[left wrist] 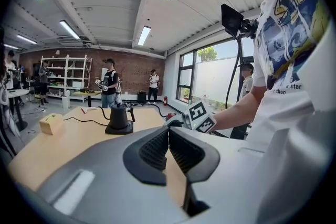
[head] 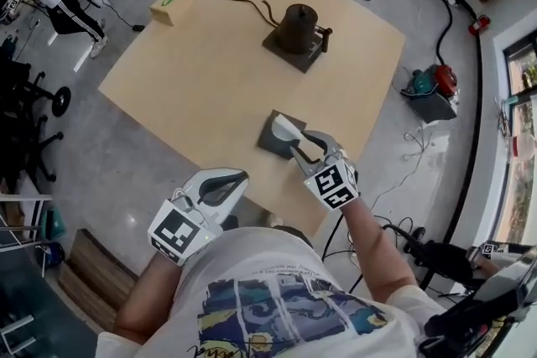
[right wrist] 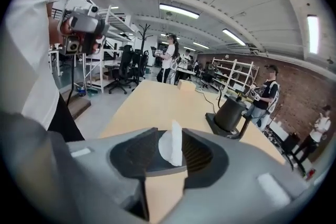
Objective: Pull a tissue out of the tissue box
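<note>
Head view: dark grey flat tissue box by the pale wooden table's near edge, toward the right corner, white tissue poking up from its top. Around that tissue, right gripper poised, likely lining up a pinch; left gripper parked off the near edge, idle.

Left gripper view: jaws clenched on nothing.

Right gripper view: jaws released, flanking the upright, thin, folded tissue without pressing it.

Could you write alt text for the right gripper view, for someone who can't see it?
A white tissue stands up from a dark tissue box, between the open right tongs. Beyond them, a tan table holds a dark kettle.
</note>
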Available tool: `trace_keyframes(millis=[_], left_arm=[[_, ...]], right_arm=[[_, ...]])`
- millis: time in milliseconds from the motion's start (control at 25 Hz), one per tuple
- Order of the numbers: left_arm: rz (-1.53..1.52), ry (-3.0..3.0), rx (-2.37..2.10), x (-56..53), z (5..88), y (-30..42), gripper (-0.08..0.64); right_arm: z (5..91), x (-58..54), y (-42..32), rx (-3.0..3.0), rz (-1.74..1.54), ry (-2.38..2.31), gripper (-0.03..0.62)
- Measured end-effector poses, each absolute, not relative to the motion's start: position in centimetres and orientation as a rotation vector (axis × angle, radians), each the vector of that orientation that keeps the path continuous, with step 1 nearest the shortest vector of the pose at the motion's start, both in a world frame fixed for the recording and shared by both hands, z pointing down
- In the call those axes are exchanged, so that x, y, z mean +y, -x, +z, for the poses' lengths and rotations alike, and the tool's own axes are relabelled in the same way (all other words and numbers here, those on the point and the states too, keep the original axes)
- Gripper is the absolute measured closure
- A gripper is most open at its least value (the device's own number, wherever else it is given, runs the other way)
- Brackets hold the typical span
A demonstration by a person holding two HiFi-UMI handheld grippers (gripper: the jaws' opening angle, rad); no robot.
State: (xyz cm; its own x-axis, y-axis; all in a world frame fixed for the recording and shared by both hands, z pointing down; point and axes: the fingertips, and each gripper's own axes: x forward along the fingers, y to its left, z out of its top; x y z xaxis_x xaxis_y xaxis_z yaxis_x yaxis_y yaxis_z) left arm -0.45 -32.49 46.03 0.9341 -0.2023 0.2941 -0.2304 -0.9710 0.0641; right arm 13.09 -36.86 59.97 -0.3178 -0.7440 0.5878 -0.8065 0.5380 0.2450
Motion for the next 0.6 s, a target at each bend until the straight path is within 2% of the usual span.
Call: trace_keyframes(millis=[600], left_arm=[[0.497,-2.968,-0.307,-35.7,46.6,3.5,0.549]], right_arm=[[67.1,-40.7,-13.6,-1.991,0.263,-1.192,0.456]])
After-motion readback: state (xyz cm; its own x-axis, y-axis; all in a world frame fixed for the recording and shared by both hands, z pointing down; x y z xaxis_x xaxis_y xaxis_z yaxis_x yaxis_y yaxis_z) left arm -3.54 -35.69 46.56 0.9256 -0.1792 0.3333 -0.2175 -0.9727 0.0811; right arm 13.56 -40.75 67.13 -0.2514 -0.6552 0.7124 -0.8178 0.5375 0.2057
